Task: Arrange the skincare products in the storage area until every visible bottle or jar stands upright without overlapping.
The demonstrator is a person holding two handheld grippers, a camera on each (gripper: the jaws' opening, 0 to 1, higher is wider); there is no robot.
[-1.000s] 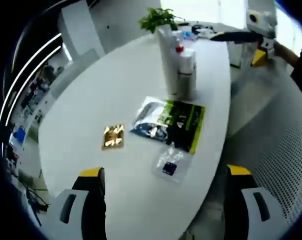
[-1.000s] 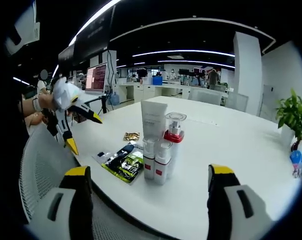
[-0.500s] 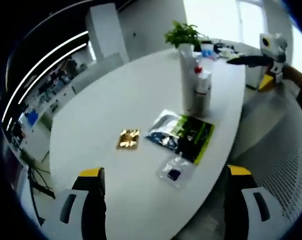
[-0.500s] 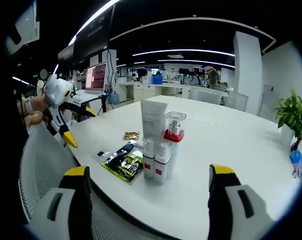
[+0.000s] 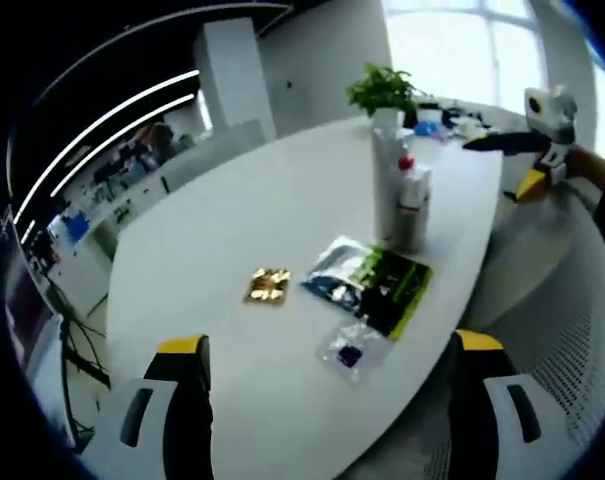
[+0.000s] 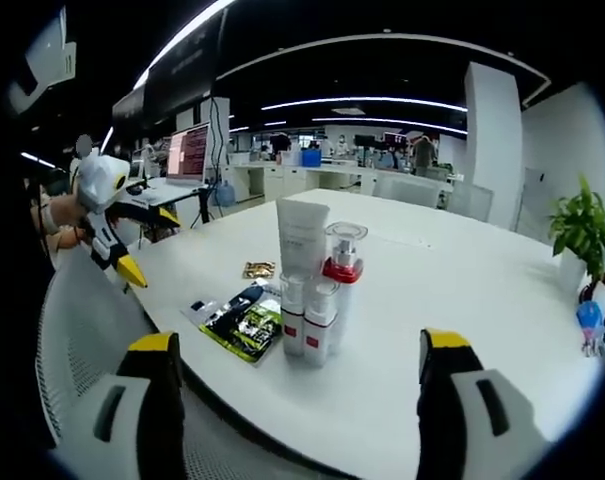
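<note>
Both grippers — left gripper (image 5: 327, 415), right gripper (image 6: 292, 415) — gape wide, holding nothing.

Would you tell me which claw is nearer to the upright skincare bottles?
Right, probably. The right claw hangs off the table edge beside the skincare bottles; the left claw sits farther along, past the flat sachets.

The left gripper view looks down from above the near edge of the white table (image 5: 232, 230), along its length toward a potted plant (image 5: 382, 88); the upright bottles (image 5: 400, 195) and the flat packets (image 5: 370, 282) lie ahead, between its jaws and nearer the right one. The right gripper view sits lower, near table height, facing across the table (image 6: 462, 300), with the bottles (image 6: 312, 290) ahead, nearer its left jaw. Both views share table, bottles, packets (image 6: 238, 322) and plant (image 6: 582, 225).
</note>
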